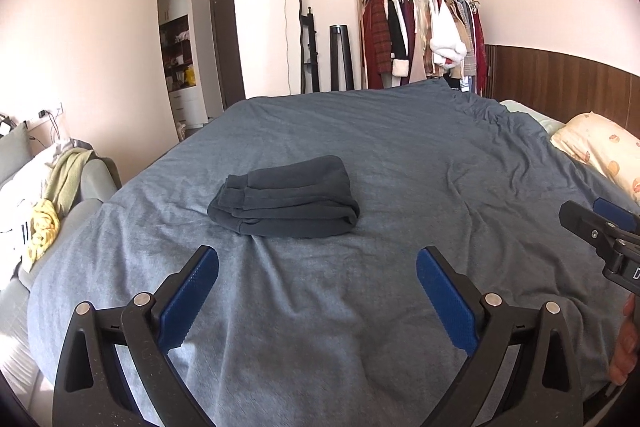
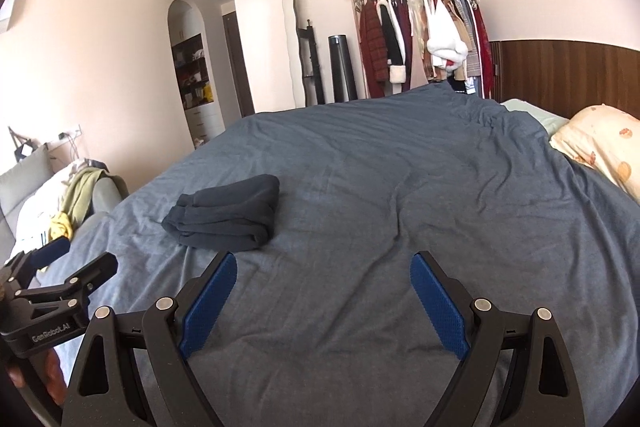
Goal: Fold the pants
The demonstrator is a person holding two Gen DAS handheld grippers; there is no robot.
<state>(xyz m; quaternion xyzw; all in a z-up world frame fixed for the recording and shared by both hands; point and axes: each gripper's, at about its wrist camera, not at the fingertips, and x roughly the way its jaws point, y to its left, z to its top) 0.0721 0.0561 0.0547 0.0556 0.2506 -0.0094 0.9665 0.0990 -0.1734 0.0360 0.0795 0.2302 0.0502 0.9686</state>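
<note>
Dark grey pants [image 1: 284, 201] lie folded in a compact stack on the blue-grey bed cover [image 1: 400, 155]. They also show in the right wrist view [image 2: 226, 215], left of centre. My left gripper [image 1: 318, 257] is open and empty, held above the cover just short of the pants. My right gripper [image 2: 324, 263] is open and empty, to the right of the pants. The right gripper shows at the right edge of the left wrist view [image 1: 596, 217]. The left gripper shows at the lower left of the right wrist view [image 2: 76, 259].
A patterned cream pillow [image 1: 604, 151] lies at the bed's right side by a wooden headboard [image 1: 560, 83]. A grey sofa with clothes [image 1: 60, 179] stands left of the bed. A clothes rack [image 1: 420, 35], a mirror and a black column stand at the far wall.
</note>
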